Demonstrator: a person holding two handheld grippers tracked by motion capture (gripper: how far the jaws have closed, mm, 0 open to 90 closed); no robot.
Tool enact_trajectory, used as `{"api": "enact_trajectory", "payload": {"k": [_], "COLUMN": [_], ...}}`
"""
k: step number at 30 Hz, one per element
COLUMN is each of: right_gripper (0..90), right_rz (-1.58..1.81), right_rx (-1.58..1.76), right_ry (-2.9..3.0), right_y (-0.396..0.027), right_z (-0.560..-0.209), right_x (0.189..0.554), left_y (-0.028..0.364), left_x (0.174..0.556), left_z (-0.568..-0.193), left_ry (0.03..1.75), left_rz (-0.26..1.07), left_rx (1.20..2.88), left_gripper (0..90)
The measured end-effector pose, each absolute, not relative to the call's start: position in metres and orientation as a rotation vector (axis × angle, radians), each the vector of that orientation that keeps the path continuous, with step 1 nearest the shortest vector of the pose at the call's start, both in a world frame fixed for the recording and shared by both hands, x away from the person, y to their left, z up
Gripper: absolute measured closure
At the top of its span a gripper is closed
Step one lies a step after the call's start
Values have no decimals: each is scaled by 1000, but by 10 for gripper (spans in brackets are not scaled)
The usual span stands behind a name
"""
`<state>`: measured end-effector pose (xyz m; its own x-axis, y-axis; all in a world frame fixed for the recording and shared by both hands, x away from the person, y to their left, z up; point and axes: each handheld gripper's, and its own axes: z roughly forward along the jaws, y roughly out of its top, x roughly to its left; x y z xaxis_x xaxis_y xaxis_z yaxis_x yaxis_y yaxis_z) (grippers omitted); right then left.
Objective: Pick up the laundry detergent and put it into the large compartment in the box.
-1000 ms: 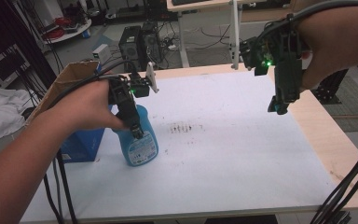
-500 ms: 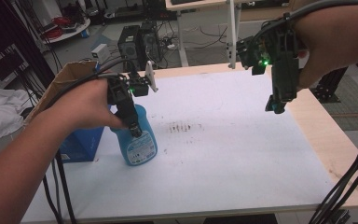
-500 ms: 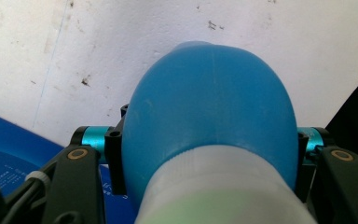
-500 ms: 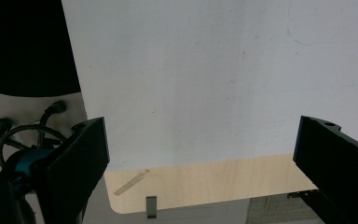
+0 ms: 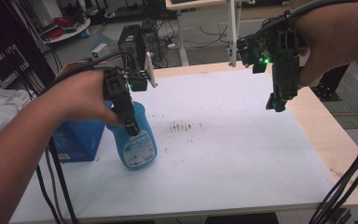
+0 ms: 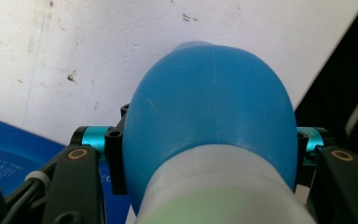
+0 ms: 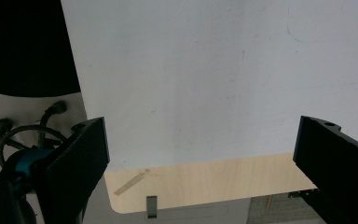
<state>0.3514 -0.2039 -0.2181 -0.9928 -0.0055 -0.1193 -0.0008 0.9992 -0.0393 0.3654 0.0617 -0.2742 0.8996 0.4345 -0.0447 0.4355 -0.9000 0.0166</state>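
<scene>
**Bottle held fast, right gripper edging back**

While the left gripper (image 5: pixel 129 125) stays clamped on the blue spray bottle (image 5: pixel 137 140), which stands on the bench (image 5: pixel 242 154) directly under it, little has changed there over the last second. Just left of it sits a blue box (image 5: pixel 77 140). Ahead and to its right lies a patch of dark specks (image 5: pixel 182 127), possibly the stain to spray. Farthest off, the right gripper (image 5: pixel 276 103) hangs empty with jaws apart, having drifted slightly toward the bench's far right edge.
</scene>
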Motion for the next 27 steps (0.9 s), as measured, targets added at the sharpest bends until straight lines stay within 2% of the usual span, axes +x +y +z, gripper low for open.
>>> {"api": "enact_trajectory", "payload": {"k": [6, 27], "right_gripper": [24, 24], "right_rz": [-56, -55], "right_rx": [-9, -30], "right_ry": [3018, 3017], "right_y": [-204, -196], "right_z": [-219, -221], "right_x": [351, 353], "left_y": [74, 135], "left_x": [370, 390], "left_z": [-237, -130], "left_ry": [750, 1097], "left_rz": [-130, -19], "left_rx": [3025, 2860], "left_gripper": [387, 387]}}
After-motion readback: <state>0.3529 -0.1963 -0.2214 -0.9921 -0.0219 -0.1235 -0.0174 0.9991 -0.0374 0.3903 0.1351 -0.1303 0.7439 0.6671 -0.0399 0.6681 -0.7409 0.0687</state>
